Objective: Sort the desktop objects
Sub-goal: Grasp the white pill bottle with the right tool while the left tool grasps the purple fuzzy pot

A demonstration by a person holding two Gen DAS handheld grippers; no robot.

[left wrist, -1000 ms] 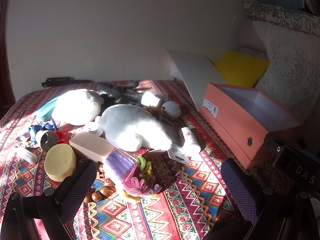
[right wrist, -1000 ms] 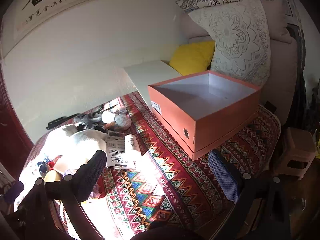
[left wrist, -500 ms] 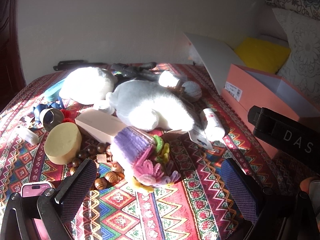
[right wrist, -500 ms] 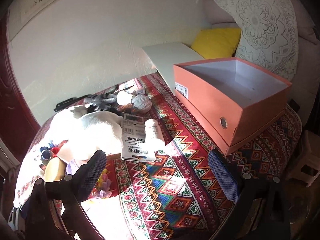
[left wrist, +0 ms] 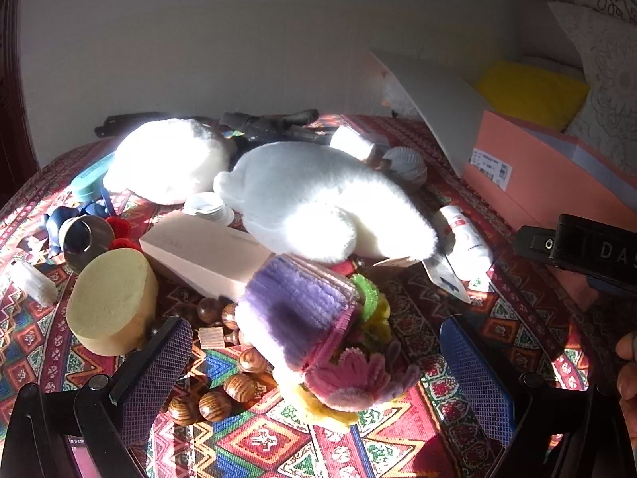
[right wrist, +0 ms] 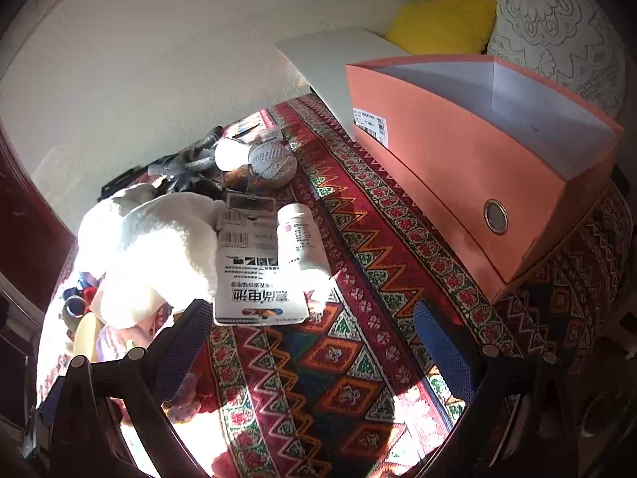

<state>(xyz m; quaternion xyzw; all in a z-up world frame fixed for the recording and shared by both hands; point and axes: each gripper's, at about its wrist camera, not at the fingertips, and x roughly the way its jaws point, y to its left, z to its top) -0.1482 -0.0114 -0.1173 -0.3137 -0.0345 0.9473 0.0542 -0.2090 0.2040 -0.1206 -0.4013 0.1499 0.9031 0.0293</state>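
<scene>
My left gripper (left wrist: 318, 354) is open, its blue pads on either side of a purple pipe-cleaner bundle (left wrist: 298, 310) with pink and yellow fuzzy flowers (left wrist: 342, 386), not touching it. Around the bundle lie wooden beads (left wrist: 235, 386), a yellow sponge disc (left wrist: 111, 298), a pale pink box (left wrist: 207, 255) and a white plush toy (left wrist: 318, 203). My right gripper (right wrist: 314, 342) is open just above the patterned cloth, in front of a battery pack card (right wrist: 254, 279) and a white bottle (right wrist: 298, 239). The open orange box (right wrist: 477, 167) stands to its right.
A second white plush (left wrist: 167, 159), a teal case (left wrist: 89, 181), a metal ring (left wrist: 85, 235), a ribbed ball (right wrist: 274, 159) and dark tools (left wrist: 274, 123) crowd the back. A white board (left wrist: 430, 95), a yellow cushion (right wrist: 442, 26) and a lace pillow (right wrist: 557, 20) lie behind the orange box.
Both grippers moved forward and lower toward the pile. The purple bundle now sits between the left pads, and the battery card and bottle are nearer the right gripper.
</scene>
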